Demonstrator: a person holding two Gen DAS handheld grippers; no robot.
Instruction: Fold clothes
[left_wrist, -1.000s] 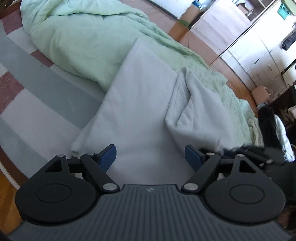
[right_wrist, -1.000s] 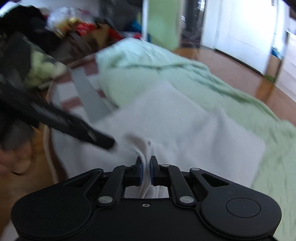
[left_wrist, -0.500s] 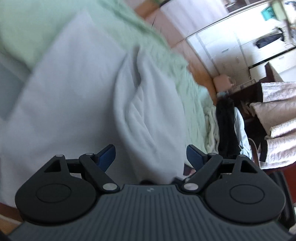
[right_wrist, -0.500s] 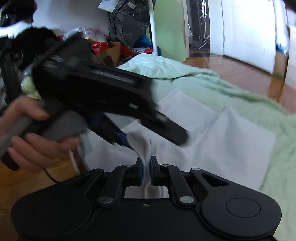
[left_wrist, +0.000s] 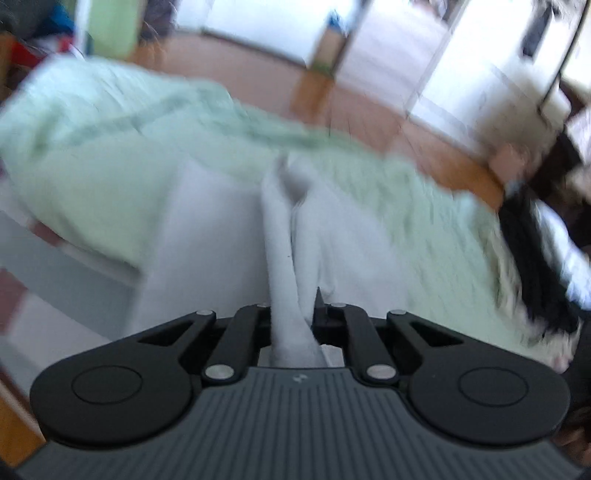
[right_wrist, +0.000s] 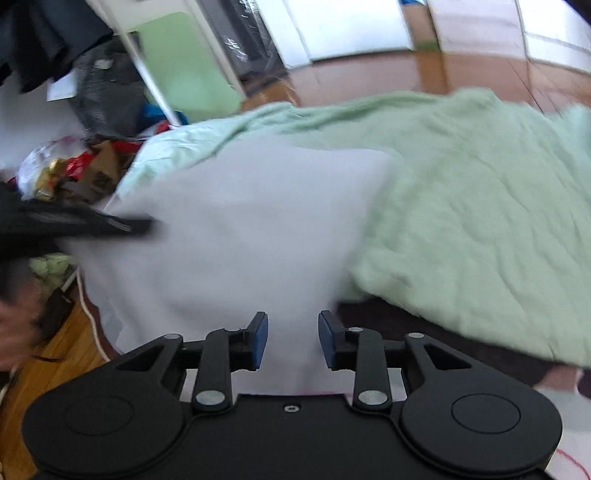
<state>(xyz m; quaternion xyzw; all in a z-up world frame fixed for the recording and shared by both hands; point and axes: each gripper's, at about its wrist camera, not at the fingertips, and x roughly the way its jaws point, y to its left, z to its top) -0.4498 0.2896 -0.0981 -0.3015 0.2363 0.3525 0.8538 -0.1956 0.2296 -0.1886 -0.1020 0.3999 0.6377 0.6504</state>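
A white garment (left_wrist: 207, 236) lies on the bed, over a pale green blanket (left_wrist: 92, 147). My left gripper (left_wrist: 291, 314) is shut on a bunched fold of the white garment (left_wrist: 286, 280), which rises from the cloth into the jaws. In the right wrist view the white garment (right_wrist: 240, 229) spreads flat ahead. My right gripper (right_wrist: 291, 339) is open and empty just above its near edge. The left gripper's black body (right_wrist: 74, 225) shows blurred at the left of that view.
The green blanket (right_wrist: 461, 206) covers the right of the bed. A dark and white clothes pile (left_wrist: 532, 258) lies at the right. Bags and clutter (right_wrist: 74, 166) stand at the left. Wooden floor (right_wrist: 40, 373) lies beyond the bed edge.
The right gripper has opened and let go of the white fold. The left gripper has closed on that fold. Both views have swung and are blurred.
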